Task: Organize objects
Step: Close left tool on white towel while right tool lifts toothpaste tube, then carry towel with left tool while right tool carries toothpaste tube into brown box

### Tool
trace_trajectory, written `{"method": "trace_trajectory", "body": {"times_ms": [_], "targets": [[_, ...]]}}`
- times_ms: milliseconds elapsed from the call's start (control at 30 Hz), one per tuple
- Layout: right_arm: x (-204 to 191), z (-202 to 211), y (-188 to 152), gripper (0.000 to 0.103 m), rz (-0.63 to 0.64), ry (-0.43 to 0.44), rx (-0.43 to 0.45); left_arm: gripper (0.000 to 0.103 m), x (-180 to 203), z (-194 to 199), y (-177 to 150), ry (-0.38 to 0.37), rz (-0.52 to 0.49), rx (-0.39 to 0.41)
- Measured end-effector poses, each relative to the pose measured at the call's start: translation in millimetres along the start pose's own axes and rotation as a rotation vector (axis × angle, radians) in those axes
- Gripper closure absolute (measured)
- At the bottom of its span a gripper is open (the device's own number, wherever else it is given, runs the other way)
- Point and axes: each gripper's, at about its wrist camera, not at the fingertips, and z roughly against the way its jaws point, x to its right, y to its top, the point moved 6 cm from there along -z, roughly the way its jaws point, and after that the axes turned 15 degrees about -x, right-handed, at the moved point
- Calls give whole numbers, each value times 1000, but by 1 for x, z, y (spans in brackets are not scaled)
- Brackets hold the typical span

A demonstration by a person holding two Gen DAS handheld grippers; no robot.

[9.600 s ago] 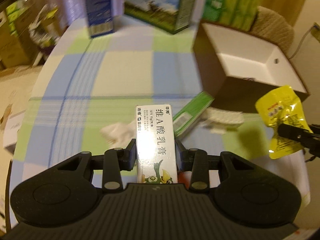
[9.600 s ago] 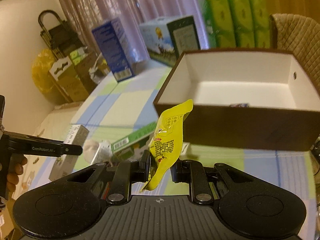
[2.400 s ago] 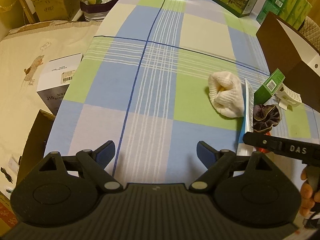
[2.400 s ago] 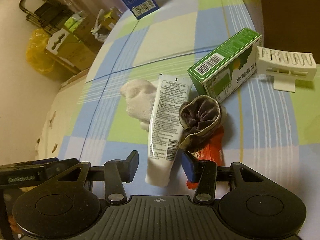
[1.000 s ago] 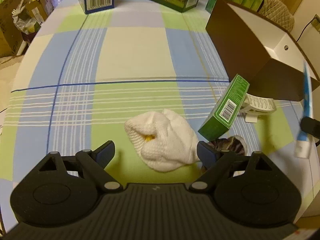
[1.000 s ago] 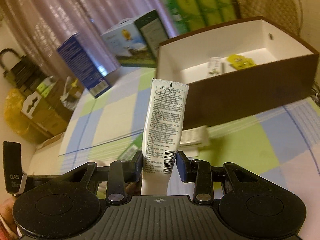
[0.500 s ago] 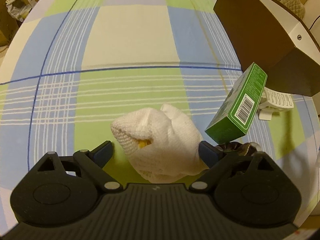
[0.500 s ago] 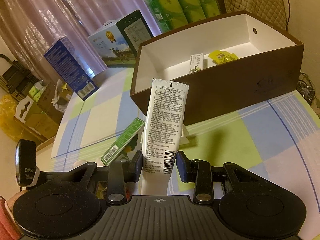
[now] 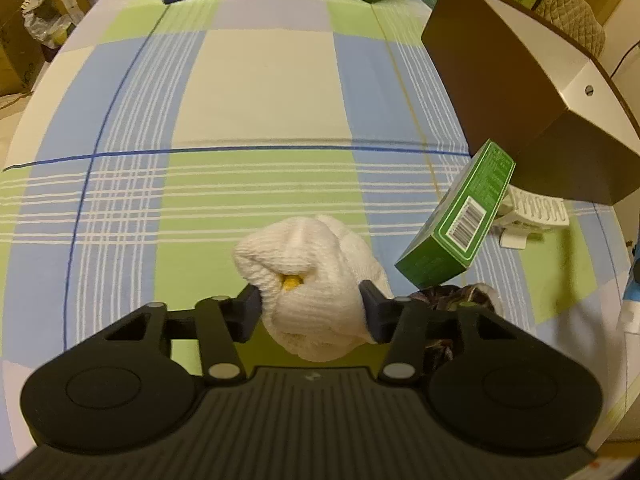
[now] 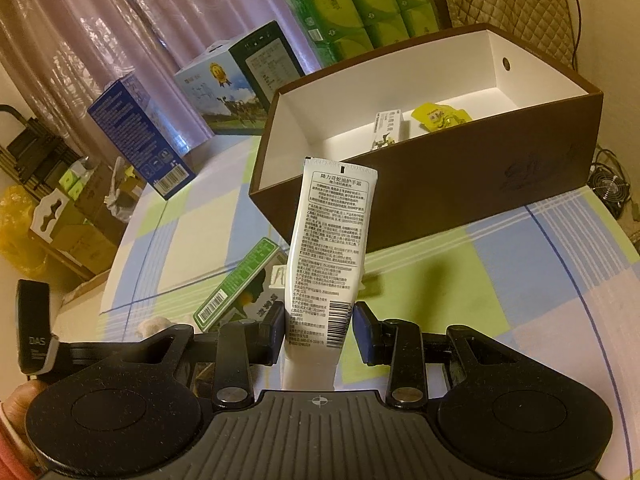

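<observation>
Our left gripper [image 9: 311,312] pinches the white sock [image 9: 316,280] low on the checked cloth [image 9: 256,92], with the green carton [image 9: 460,224] just right of it. Our right gripper [image 10: 320,326] clamps the tube [image 10: 330,256] upright, in front of the brown box [image 10: 480,184], which holds a small carton [image 10: 387,130] and a yellow pouch [image 10: 440,117].
</observation>
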Motion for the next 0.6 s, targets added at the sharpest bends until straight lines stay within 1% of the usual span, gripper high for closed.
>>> {"method": "trace_trajectory", "body": {"times_ms": [100, 367, 600], "targets": [[2, 3, 2, 70, 9, 3, 1, 63, -2, 9, -2, 2, 22, 10], [7, 11, 9, 70, 28, 13, 12, 64, -9, 49, -12, 0, 76, 88], [13, 19, 20, 70, 49, 31, 27, 64, 6, 90, -10, -8, 75, 173]]}}
